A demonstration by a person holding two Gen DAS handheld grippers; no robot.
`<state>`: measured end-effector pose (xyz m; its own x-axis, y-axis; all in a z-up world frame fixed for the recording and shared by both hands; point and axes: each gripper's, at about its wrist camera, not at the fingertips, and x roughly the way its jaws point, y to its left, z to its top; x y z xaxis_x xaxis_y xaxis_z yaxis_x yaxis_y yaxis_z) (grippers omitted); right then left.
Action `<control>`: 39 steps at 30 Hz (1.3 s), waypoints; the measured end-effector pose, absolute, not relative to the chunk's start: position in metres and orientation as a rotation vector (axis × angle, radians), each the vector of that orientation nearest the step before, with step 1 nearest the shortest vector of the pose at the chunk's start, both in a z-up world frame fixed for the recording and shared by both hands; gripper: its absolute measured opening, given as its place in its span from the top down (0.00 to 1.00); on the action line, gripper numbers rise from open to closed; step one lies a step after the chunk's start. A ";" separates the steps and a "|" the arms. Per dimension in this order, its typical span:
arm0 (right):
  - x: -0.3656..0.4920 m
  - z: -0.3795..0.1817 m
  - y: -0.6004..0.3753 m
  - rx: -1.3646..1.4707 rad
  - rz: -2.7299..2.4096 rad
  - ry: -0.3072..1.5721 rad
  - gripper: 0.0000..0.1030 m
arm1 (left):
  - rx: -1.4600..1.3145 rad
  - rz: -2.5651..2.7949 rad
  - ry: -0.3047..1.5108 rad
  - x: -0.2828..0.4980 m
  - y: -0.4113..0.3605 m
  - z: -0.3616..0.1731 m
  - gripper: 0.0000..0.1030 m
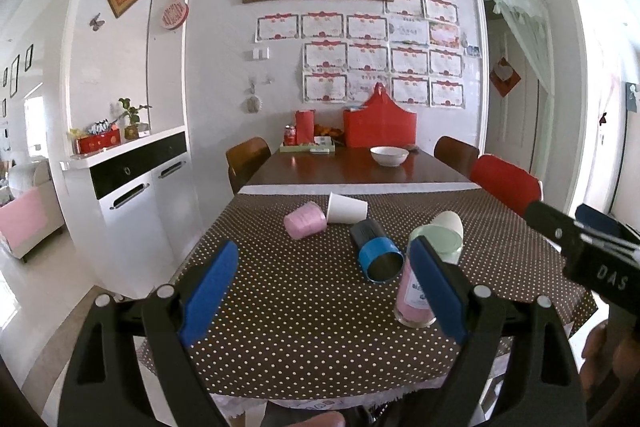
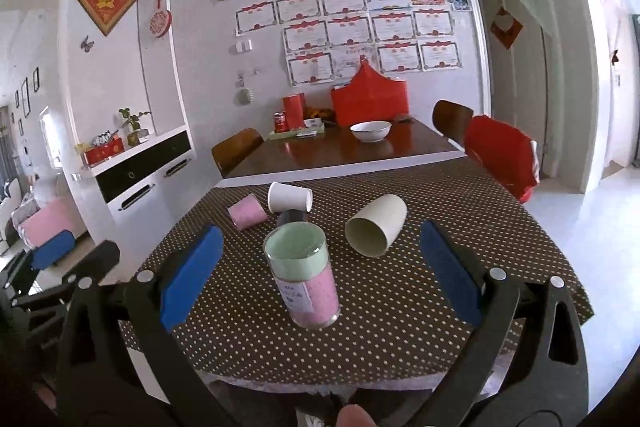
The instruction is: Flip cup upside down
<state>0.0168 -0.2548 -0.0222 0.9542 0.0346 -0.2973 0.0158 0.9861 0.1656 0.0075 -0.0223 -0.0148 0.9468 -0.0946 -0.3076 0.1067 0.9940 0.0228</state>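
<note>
A glass cup [image 2: 303, 275] with a mint-green top band and pink lower part stands upright on the dotted tablecloth [image 2: 380, 319], mouth up. It also shows in the left wrist view [image 1: 416, 287], partly behind my left gripper's right pad. My right gripper [image 2: 320, 271] is open, its blue pads wide on either side of the cup and nearer the table's front edge. My left gripper [image 1: 324, 291] is open and empty, over the cloth left of the cup. The right gripper's body [image 1: 580, 247] shows at the right edge of the left wrist view.
Several cups lie on their sides on the cloth: a cream one [image 2: 376, 225], a white paper one [image 2: 289, 197], a pink one [image 2: 247, 212] and a blue-rimmed dark one [image 1: 376, 251]. A white bowl [image 2: 370, 131] sits on the bare wood beyond. Chairs flank the table; a cabinet stands left.
</note>
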 end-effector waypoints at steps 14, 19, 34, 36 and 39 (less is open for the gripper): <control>0.002 -0.035 -0.238 0.129 -0.013 0.319 0.06 | 0.046 -0.058 0.294 -0.008 -0.015 -0.004 0.16; 0.003 -0.036 -0.238 0.133 -0.025 0.322 0.06 | 0.096 -0.010 0.263 -0.014 -0.021 -0.002 0.15; 0.006 -0.037 -0.236 0.134 -0.018 0.333 0.06 | 0.067 -0.029 0.288 -0.010 -0.018 -0.002 0.08; 0.006 -0.037 -0.236 0.136 -0.020 0.332 0.06 | 0.068 -0.029 0.287 -0.009 -0.018 -0.002 0.08; 0.007 -0.038 -0.237 0.138 -0.020 0.333 0.06 | 0.070 -0.022 0.282 -0.010 -0.019 -0.002 0.06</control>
